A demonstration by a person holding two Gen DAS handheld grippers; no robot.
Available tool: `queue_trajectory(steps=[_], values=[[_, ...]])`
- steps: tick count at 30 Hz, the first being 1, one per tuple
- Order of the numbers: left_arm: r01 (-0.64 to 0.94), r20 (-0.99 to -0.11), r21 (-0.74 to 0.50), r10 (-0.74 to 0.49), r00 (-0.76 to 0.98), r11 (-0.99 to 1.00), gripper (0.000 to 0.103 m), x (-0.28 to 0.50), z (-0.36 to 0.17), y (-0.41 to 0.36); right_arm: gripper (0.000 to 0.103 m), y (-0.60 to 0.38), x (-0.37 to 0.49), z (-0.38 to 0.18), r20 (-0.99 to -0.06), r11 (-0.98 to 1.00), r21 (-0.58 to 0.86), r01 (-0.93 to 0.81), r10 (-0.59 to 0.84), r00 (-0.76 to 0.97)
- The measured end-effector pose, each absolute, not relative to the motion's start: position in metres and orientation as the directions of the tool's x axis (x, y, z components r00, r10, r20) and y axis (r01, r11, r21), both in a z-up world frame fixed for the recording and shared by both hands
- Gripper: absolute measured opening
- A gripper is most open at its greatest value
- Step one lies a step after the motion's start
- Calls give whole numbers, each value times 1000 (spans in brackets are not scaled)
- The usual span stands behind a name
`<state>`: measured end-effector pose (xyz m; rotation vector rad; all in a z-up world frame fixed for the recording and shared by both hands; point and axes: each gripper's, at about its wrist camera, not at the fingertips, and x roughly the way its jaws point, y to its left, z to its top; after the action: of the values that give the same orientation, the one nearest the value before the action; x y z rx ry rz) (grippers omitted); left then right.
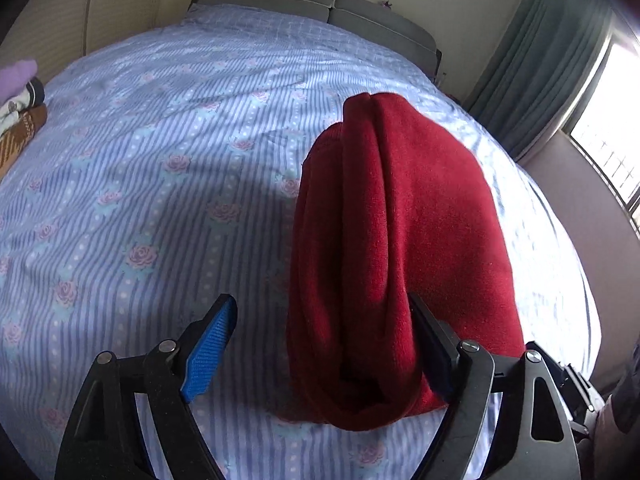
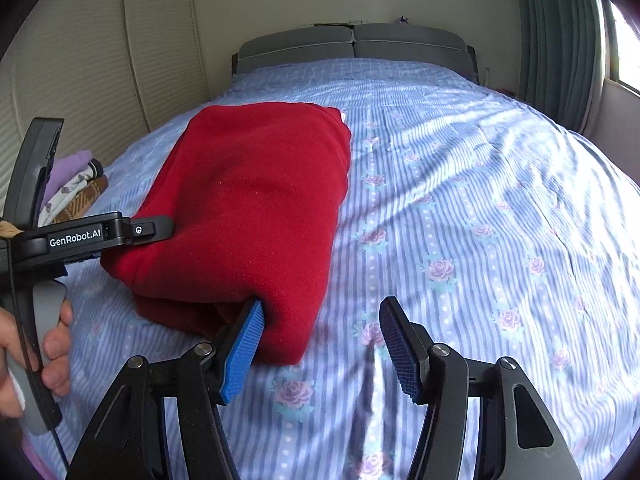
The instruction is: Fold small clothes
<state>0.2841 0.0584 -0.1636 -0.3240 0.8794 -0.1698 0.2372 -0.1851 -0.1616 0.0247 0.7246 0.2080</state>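
Observation:
A folded red fleece garment [image 1: 396, 240] lies on the blue striped floral bedsheet [image 1: 160, 160]. My left gripper [image 1: 320, 324] is open, its jaws wide apart around the garment's near left edge; the right finger is tucked into the folds. In the right wrist view the same red garment [image 2: 256, 200] lies left of centre. My right gripper [image 2: 320, 332] is open, with its left fingertip [image 2: 248, 328] touching the garment's near right corner. The left gripper's body [image 2: 80, 236] shows at the garment's left side.
A small stack of folded clothes [image 2: 76, 188] sits at the bed's left edge, also in the left wrist view [image 1: 20, 100]. Grey headboard cushions [image 2: 352, 46] stand at the far end. Curtains [image 1: 540, 64] and a window are on the right.

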Motion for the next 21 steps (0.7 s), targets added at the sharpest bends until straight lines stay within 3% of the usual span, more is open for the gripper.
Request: queue_trajectory(steps=[4, 10, 18, 21], values=[[48, -686, -361, -300, 663, 931, 83, 280, -142, 60, 61, -191, 232, -145, -620, 974, 112, -198, 224, 752], [65, -690, -309, -271, 671, 949, 83, 304, -126, 61, 75, -204, 247, -118, -584, 975, 130, -182, 224, 780], [37, -743, -315, -270, 613, 948, 86, 316, -162, 74, 75, -200, 281, -125, -639, 970, 142, -197, 242, 730], [6, -736, -374, -301, 606, 927, 86, 311, -170, 82, 75, -200, 283, -134, -668, 968, 157, -196, 251, 701]])
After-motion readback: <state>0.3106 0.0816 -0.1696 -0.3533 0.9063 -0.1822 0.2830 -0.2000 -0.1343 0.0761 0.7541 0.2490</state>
